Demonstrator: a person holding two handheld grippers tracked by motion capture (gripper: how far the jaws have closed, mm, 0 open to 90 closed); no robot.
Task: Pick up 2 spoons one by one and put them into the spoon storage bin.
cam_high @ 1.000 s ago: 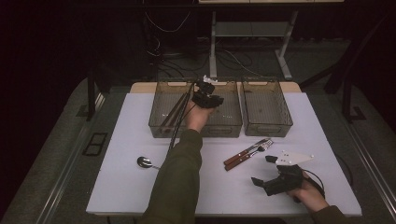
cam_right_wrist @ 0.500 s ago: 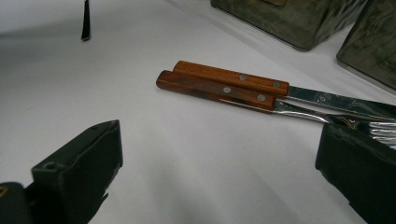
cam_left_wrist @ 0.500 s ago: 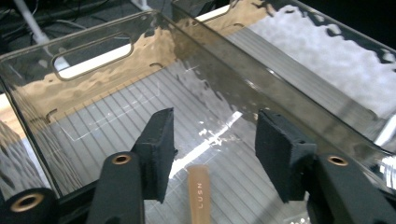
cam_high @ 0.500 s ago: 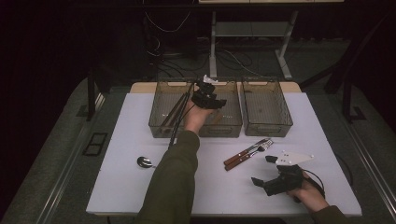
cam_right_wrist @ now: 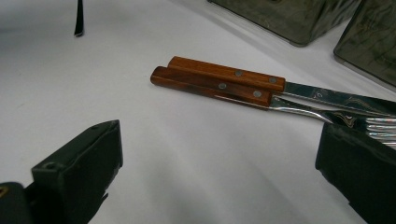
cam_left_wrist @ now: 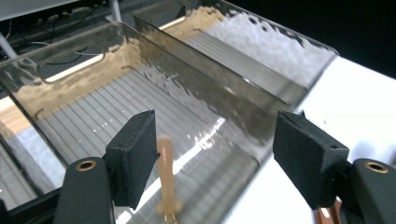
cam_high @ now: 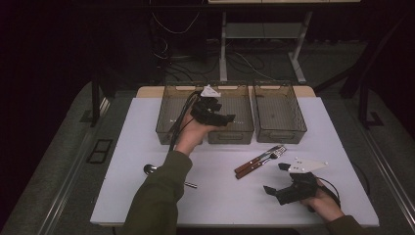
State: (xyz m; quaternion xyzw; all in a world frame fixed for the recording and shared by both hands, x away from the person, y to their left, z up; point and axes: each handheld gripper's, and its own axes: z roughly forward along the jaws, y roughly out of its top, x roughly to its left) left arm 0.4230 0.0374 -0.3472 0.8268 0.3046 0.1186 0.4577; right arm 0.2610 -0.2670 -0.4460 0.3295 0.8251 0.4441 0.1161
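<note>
Left gripper point(cam_left_wrist: 215, 154) jaws apart over smoky bin point(cam_left_wrist: 116, 93); blurred wood-handled utensil point(cam_left_wrist: 166, 179) inside. Right gripper point(cam_right_wrist: 219, 182) jaws apart by wood-handled knife point(cam_right_wrist: 243, 74) and fork point(cam_right_wrist: 233, 89).

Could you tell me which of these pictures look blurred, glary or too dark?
High view: dim, surroundings nearly black, white table evenly lit. Left gripper view: bright glare streaks on the ribbed bin floor; wooden handle motion-blurred. Right gripper view: sharp wooden handles, near jaws soft.
</note>
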